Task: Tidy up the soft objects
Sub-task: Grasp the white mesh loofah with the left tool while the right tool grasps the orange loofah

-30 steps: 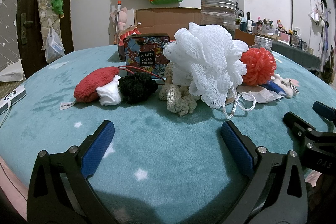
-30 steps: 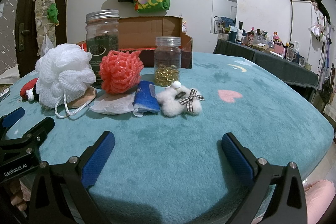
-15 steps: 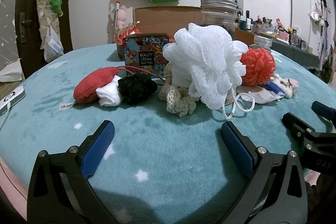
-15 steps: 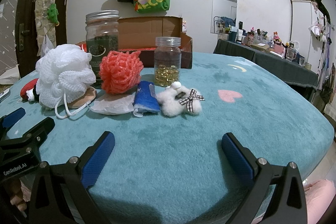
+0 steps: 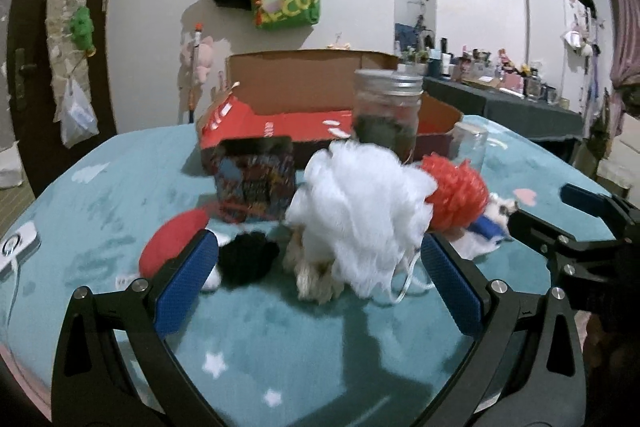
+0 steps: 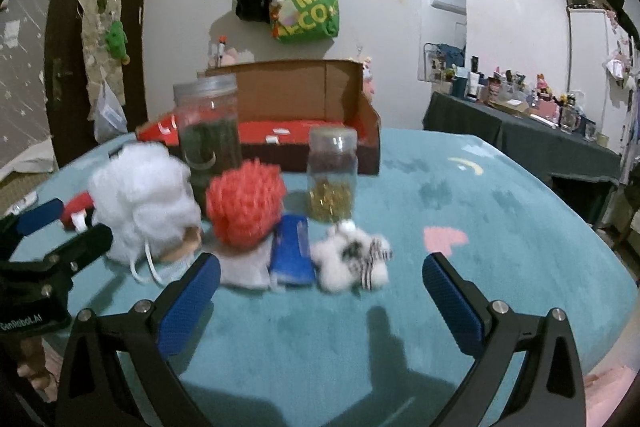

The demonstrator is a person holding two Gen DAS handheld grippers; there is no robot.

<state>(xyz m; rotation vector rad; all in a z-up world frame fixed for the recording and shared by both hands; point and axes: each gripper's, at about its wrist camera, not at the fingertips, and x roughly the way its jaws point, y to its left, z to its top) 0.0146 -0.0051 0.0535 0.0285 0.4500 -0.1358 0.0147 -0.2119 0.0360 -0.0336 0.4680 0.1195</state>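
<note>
Soft things lie in a row on the teal blanket [image 5: 320, 339]. The left wrist view shows a red plush [image 5: 172, 247], a black fuzzy ball [image 5: 246, 261], a beige knitted piece [image 5: 316, 279], a white mesh pouf [image 5: 360, 211] and a red mesh pouf [image 5: 456, 193]. My left gripper [image 5: 320, 287] is open and empty, raised just in front of the white pouf. The right wrist view shows the white pouf [image 6: 140, 203], the red pouf [image 6: 244, 203], a blue cloth [image 6: 292, 251] and a white fluffy toy with a checked bow [image 6: 352, 259]. My right gripper [image 6: 320, 291] is open and empty before them.
An open cardboard box with a red inside [image 6: 304, 119] stands behind the row. A tall jar [image 6: 208, 135] and a small jar [image 6: 332, 175] stand in front of it. A patterned tin [image 5: 256, 179] stands left of the white pouf. A white device [image 5: 16, 247] lies at the blanket's left edge.
Both grippers have risen and tilted down, so the box's inside now shows. The objects have not moved. Both grippers stay open.
</note>
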